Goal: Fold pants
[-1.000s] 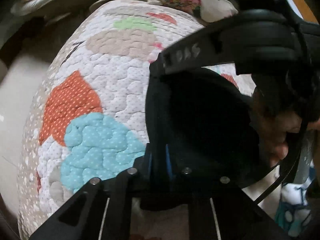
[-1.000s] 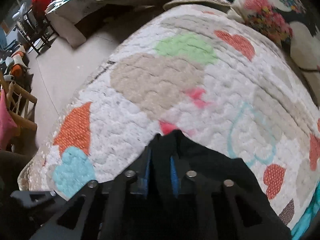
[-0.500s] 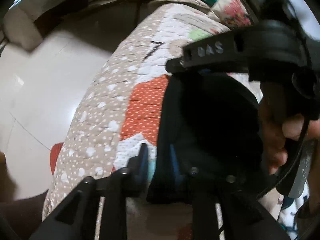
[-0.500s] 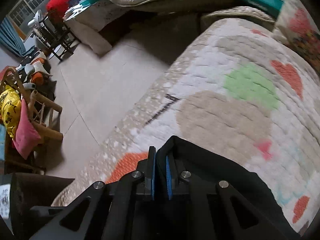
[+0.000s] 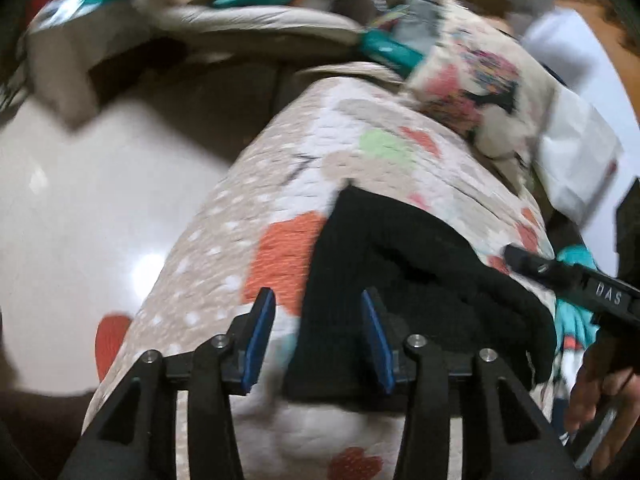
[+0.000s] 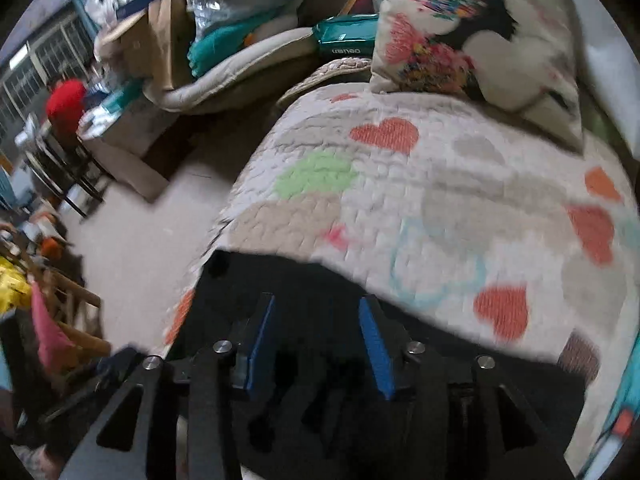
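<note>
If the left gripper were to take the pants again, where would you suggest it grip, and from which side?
Grip the near left edge of the pants, coming in low from the near side. The black cloth lies doubled on the quilt there, its straight edge sits just ahead of the open left gripper.

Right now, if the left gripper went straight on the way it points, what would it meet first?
Most likely the black pants: the left gripper has its jaws open, and the left edge of the pants lies between them on the quilt. Depth is unclear in the blur; slightly left, it would meet quilt instead.
</note>
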